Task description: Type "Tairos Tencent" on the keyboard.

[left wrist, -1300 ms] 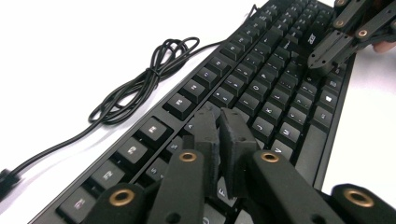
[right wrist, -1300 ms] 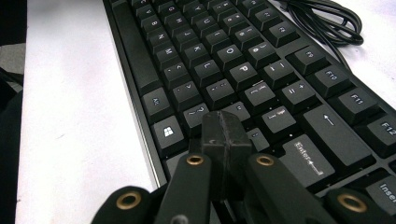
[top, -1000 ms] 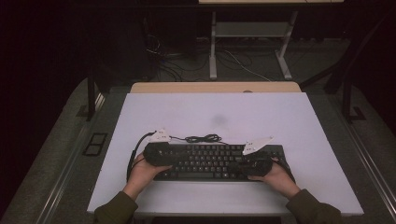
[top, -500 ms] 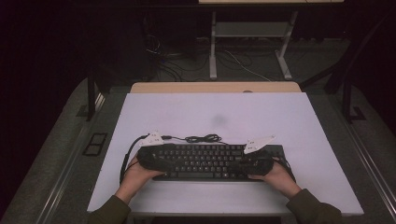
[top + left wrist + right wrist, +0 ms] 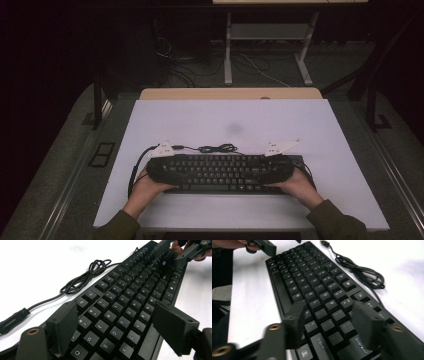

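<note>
Left gripper view: left claw wide over keyboard keys Q, W, E, R; right claw wide near Enter.

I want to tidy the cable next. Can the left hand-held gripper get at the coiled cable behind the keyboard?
Probably yes. The left hand-held gripper is open over the keyboard, and the coiled cable lies just beyond on bare table, nothing between.
</note>
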The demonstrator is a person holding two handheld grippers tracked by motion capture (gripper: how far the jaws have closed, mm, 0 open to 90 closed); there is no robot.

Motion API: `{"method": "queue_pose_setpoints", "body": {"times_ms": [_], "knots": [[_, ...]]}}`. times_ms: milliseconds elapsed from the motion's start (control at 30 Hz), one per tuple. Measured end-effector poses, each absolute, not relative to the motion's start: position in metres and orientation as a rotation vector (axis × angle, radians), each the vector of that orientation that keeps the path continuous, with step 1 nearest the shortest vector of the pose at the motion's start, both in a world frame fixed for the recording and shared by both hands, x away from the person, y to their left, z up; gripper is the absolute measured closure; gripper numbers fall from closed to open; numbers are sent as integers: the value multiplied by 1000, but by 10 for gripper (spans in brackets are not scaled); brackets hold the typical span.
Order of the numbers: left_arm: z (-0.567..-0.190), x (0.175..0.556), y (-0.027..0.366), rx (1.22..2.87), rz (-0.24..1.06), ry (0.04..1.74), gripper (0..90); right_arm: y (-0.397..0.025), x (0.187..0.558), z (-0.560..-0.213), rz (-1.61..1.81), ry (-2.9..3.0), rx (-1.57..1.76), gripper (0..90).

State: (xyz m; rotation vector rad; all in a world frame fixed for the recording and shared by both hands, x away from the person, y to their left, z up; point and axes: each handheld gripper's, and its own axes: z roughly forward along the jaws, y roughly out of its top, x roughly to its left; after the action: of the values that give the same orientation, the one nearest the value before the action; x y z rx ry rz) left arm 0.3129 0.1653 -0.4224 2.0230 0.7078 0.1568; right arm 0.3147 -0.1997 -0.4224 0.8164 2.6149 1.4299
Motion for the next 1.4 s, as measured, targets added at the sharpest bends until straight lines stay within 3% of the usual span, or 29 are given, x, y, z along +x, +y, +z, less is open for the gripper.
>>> {"method": "queue_pose_setpoints", "body": {"times_ms": [133, 400, 600, 1400], "knots": [[-423, 313, 165, 2022, 154, 707, 201, -199, 319, -423, 1448, 2579, 843, 303], [-422, 313, 167, 2020, 159, 705, 211, -196, 326, -420, 1482, 2546, 845, 288], [-422, 313, 170, 2027, 163, 708, 267, -195, 326, -422, 1477, 2544, 855, 263], [-421, 314, 180, 2115, 173, 688, 752, -193, 325, -426, 1482, 2516, 859, 216]]}}
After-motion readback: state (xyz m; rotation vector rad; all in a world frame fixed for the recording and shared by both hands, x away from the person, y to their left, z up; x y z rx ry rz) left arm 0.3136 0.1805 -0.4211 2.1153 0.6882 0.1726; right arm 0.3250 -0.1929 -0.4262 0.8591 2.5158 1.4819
